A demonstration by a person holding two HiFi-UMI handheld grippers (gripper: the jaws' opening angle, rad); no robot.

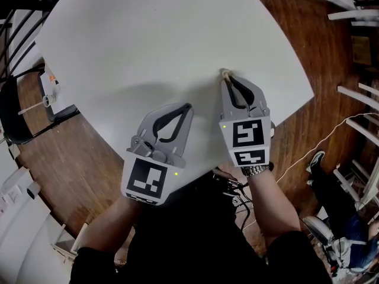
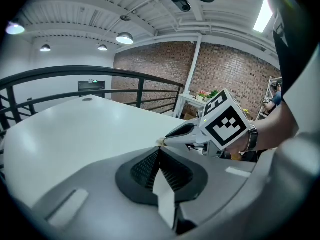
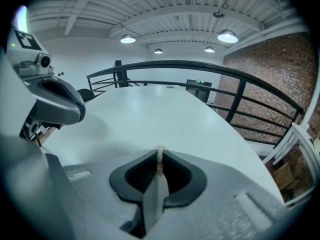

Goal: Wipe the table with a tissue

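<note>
Pinching a small cream wad of tissue (image 1: pixel 225 72), my right gripper (image 1: pixel 227 80) has its jaws pressed together on it, out over the table (image 1: pixel 148 40), toward the table's right-hand edge. Only a sliver of the tissue pokes out at the tip. The rest is buried between the dark pads (image 3: pixel 177 171), so I cannot say how big the piece is or how it is folded. From above the wad looks to sit right at the tabletop, but I cannot tell for sure that it touches.

My left gripper (image 1: pixel 187 107) is over the near part of the table, with its jaws closed tip to tip and nothing between them. Its marker cube (image 1: pixel 148 179) hangs past the table's near edge.

The near edge of the table is partly covered by both grippers and by my right forearm with its wristwatch (image 1: pixel 256 170). The table's far side is cut off at the top of the head view. Off the table's left edge a black chair (image 1: pixel 10 114) is only partly in frame, standing on the wooden floor (image 1: pixel 89 164). Beyond the far side of the table runs a dark railing (image 3: pixel 200 66).
</note>
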